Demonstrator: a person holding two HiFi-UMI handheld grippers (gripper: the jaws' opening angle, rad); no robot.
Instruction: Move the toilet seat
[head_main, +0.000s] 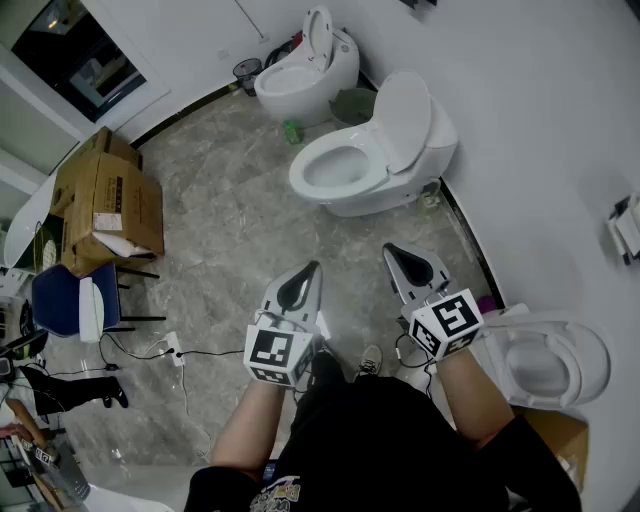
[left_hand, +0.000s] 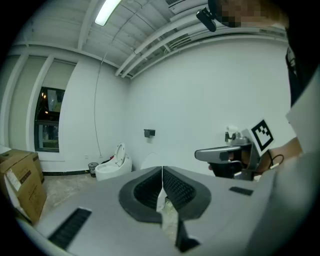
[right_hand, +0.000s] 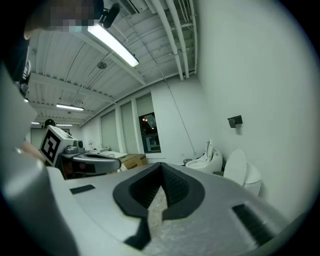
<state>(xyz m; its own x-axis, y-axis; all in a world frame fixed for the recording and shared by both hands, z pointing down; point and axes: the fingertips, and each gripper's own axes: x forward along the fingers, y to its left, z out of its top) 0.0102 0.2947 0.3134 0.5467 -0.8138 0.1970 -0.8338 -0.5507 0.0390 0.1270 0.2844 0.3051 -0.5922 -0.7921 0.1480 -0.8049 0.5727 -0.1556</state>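
Grey marble floor lying between both grippers and nearest toilet (head_main: 400, 185); toilet seat (head_main: 374, 166) untouched, well apart from left gripper (head_main: 312, 270) and right gripper (head_main: 392, 252), both closed and empty; task judged not begun.

Holds left gripper (head_main: 312, 270) and right gripper (head_main: 390, 251) out in front, side by side but apart, both aimed forward and dipped slightly below level. Has each pair of jaws pressed fully together, gripping nothing. Reaches with bare left forearm (head_main: 243, 425) and right forearm (head_main: 476, 396) extended behind them.
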